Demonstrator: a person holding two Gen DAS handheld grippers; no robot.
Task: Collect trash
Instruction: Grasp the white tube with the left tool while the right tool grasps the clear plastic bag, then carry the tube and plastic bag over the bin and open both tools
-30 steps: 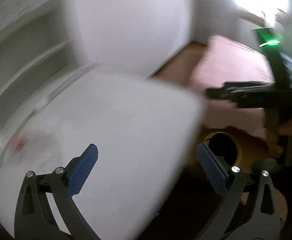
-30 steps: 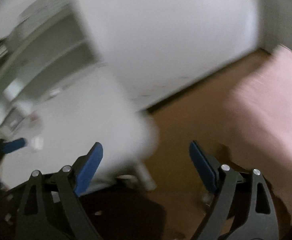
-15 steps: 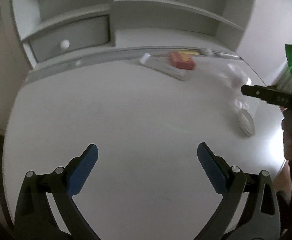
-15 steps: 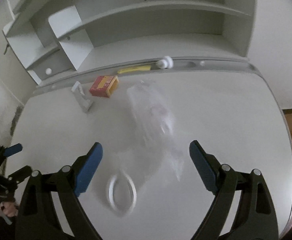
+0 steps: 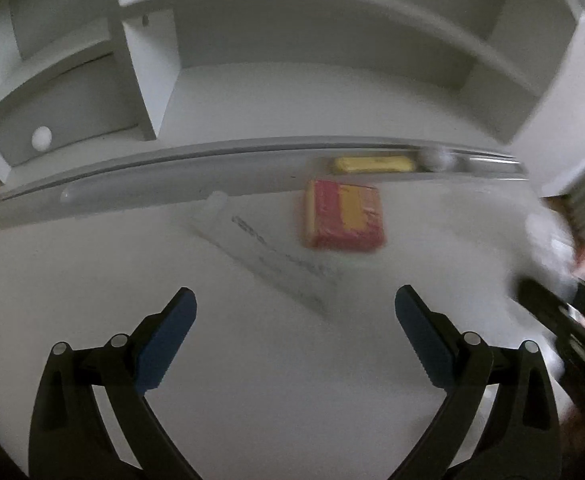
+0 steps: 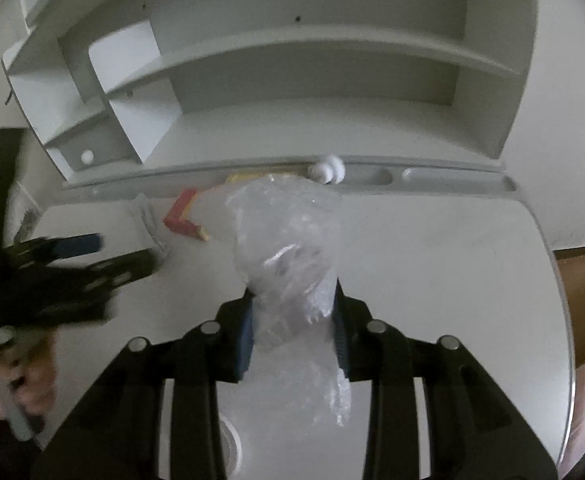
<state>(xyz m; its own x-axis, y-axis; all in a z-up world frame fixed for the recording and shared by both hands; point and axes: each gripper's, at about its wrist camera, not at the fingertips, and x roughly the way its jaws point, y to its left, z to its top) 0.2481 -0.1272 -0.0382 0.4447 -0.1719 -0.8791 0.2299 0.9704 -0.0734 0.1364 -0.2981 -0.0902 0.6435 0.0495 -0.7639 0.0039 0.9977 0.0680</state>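
Right gripper (image 6: 292,332) is clamped on a crumpled clear plastic bag (image 6: 288,248), lifted over the middle of the white worktop (image 6: 432,264). Left gripper (image 5: 294,330) is spread wide with nothing in it, hovering above the worktop. A red and yellow box (image 5: 344,216) sits near the back edge, with a flat clear wrapper (image 5: 268,252) just beside it. A yellow item (image 5: 372,164) lies in the groove along the back edge.
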